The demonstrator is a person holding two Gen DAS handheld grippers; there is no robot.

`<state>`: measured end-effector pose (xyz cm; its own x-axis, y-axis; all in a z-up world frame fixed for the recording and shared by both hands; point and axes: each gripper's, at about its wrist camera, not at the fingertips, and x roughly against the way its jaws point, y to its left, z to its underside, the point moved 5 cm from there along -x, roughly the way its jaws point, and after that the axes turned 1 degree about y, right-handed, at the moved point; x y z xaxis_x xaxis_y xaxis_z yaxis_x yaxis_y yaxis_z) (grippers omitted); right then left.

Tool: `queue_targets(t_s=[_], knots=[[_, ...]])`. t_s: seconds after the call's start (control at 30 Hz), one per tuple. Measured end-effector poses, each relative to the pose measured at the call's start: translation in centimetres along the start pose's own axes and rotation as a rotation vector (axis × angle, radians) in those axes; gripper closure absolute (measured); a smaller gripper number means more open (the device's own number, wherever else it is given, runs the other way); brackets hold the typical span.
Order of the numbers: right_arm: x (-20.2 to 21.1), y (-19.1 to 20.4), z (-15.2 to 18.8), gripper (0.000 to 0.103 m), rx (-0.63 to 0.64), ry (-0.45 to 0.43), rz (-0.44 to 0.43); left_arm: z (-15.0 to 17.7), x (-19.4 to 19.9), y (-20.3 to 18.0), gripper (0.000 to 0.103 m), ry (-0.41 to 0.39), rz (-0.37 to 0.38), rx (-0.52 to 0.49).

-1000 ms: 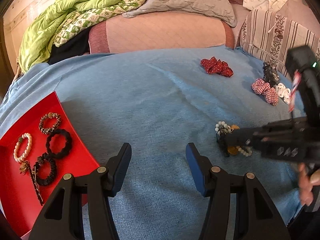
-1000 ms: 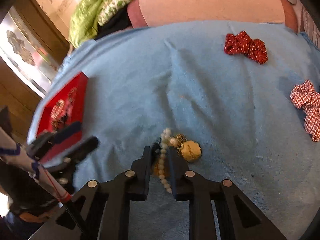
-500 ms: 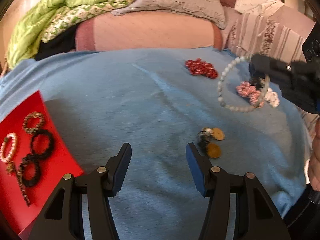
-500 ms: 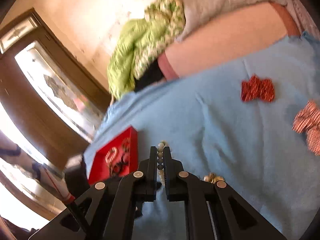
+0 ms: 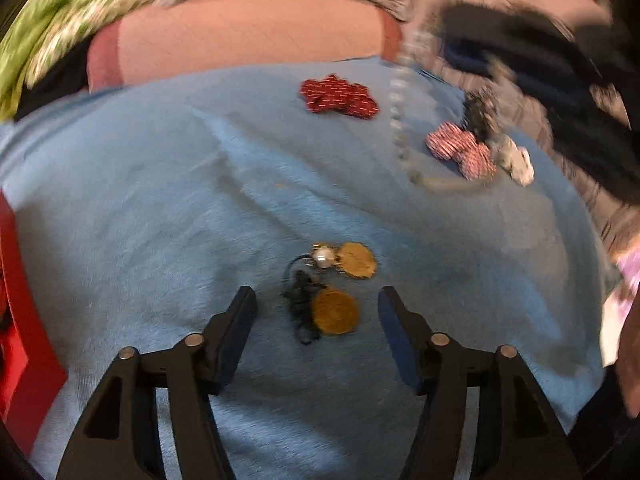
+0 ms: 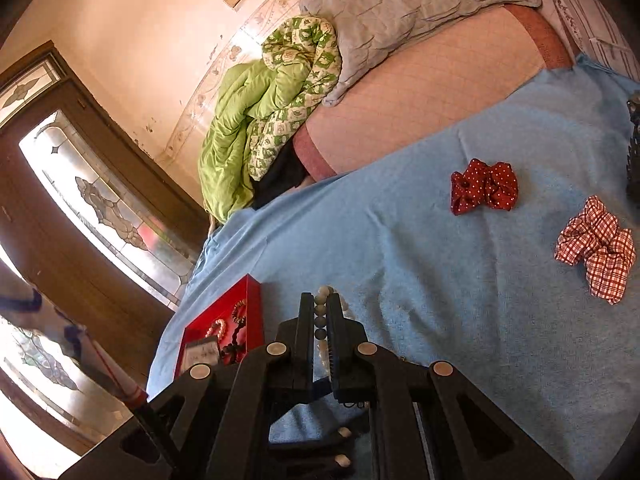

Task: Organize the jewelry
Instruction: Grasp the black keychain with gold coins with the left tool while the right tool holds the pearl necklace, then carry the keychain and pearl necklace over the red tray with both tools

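Overhead, right claw [image 6: 320, 322] pinches bead bracelet [image 6: 321, 312]

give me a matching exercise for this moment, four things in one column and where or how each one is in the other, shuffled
Things:
1. pale bead bracelet
2. gold pendants
3. red tray
4. red dotted scrunchie

Place or state:
A. lying loose on the blue blanket, far side, near the pink bolster
B. pinched in the shut right gripper, off the blanket
C. on the blanket between the fingers of the open left gripper, not gripped
D. at the blanket's edge, already holding bracelets

Pairs: 1-B, 2-C, 3-D, 4-A
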<state>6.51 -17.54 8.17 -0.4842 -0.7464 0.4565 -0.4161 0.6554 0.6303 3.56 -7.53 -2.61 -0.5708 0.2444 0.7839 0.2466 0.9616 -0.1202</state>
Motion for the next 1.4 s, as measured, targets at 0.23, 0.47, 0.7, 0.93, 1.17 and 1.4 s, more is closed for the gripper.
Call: queue_targets(t_s=[0.23,0.47,0.7,0.93,1.17,1.4], knots=[[-0.7,0.2,0.4,0.096,0.01,0.014,0.006,-0.7,0.3,2.5,0.079,-0.014,-0.058,0.057],[-1.1,0.9,0.5,0.096,0.041,0.01,0.03,-2.4,5.1,4.6,0.079,-0.158,-0.096,0.053],[-2.0,2.0,0.8,0.096,0.097,0.018,0.043,-3.1,8.7,6.5,0.079,-0.228,-0.124,0.07],[-3.7,4.0,1.2,0.096,0.122,0.043,0.015,-2.8,9.7,8.0,0.079,-0.232,-0.154,0.089],[-6.8,7.6,2.6,0.096,0.164,0.094,-0.04,-1.7,12.5,10.6,0.079,-0.249,-0.175,0.143],[-9.4,11.3,4.5,0.096,0.206,0.141,-0.094,1.6,17.6,16.4,0.079,-0.244,-0.222,0.26]])
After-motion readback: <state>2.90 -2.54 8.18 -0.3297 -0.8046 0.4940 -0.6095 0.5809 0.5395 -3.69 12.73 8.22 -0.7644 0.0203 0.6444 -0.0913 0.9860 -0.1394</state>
